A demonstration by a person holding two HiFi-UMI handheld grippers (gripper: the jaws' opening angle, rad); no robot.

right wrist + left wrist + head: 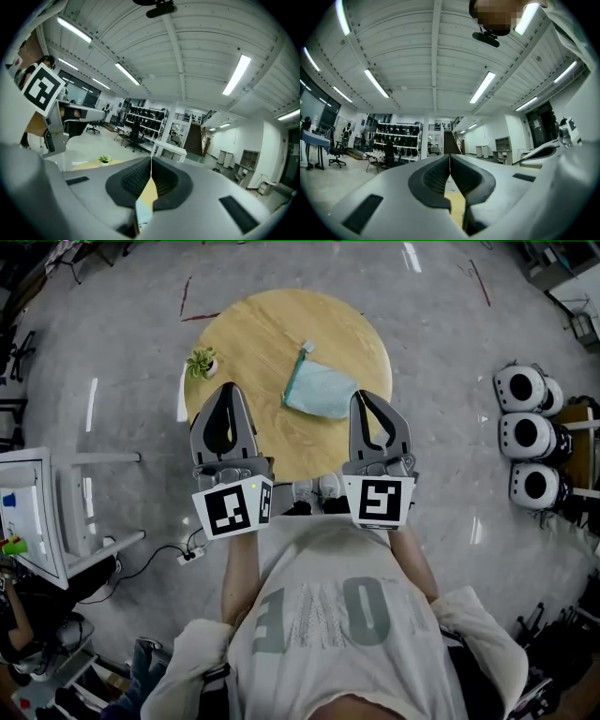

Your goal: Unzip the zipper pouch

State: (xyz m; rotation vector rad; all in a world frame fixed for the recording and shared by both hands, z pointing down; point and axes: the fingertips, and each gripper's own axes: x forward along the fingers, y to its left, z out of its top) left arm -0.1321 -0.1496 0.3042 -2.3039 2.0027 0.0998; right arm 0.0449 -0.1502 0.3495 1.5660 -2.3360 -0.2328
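From the head view, a round surface [253,334] of pale, fine-grained wood stood on a glossy grey floor [450,334]. The zipper pouch [322,390], soft light-blue fabric in a rough trapezoid, lay flat right of the centre, with a teal zipper band along its left edge. A small leafy potted plant [201,362] sat near the left rim. The left gripper [226,388] and right gripper [365,396], smooth grey tapering shells with dark oval openings and white marker cubes, were held over the near rim. The pouch lay between their tips, closer to the right one.

In the left gripper view, the dark ribbed pads [436,176] met along a thin vertical seam, the jaws together with nothing between them. A sliver of wood showed below.

In the right gripper view, the jaws were likewise pressed together and empty, their ribbed pads [136,178] touching. The plant and the wooden rim showed to the left.
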